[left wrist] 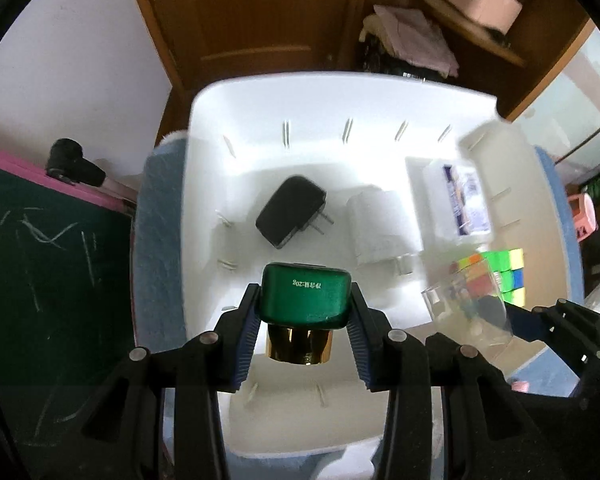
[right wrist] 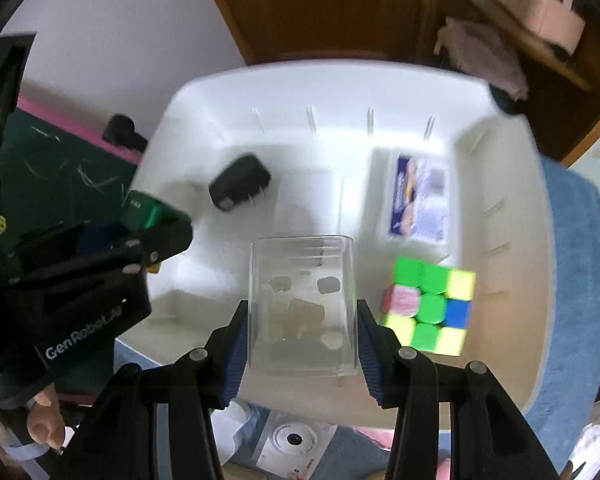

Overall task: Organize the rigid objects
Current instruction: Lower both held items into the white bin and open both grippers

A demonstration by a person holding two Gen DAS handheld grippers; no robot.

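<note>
Left gripper: the left gripper (left wrist: 305, 312), black with blue ribbed pads, pinches a small green jar with a shiny gold cap (left wrist: 305, 294); one pad presses on each side of the green body, the gold cap toward the camera.
Left load, position: the jar hangs above the near left part of the white plastic storage bin (left wrist: 204, 128).
Right gripper: the right gripper (right wrist: 302, 322), of the same black and blue make, is clamped on a clear rectangular plastic box (right wrist: 303, 304); a pad lies against each side wall.
Right load, contents: several pale small pieces show through the clear box; what they are cannot be told.
Right load, position: held above the bin's near middle, just left of the cube.
Bin, left part: a black plug-in charger with two metal prongs (left wrist: 290, 211) lies on the floor, with a white rounded adapter (left wrist: 378, 232) just beside it on the right.
Bin, right part: a white packet with blue and purple print (right wrist: 418, 198) lies toward the far wall, and a multicoloured puzzle cube (right wrist: 430, 306) sits nearer, close to the right wall.
Under the bin: blue cloth (right wrist: 576, 264).
Left of the bin: a dark green chalkboard with a pink frame (left wrist: 40, 240).
Person: fingers (right wrist: 44, 426) show at the lower left of the right wrist view, below the left gripper's body.
</note>
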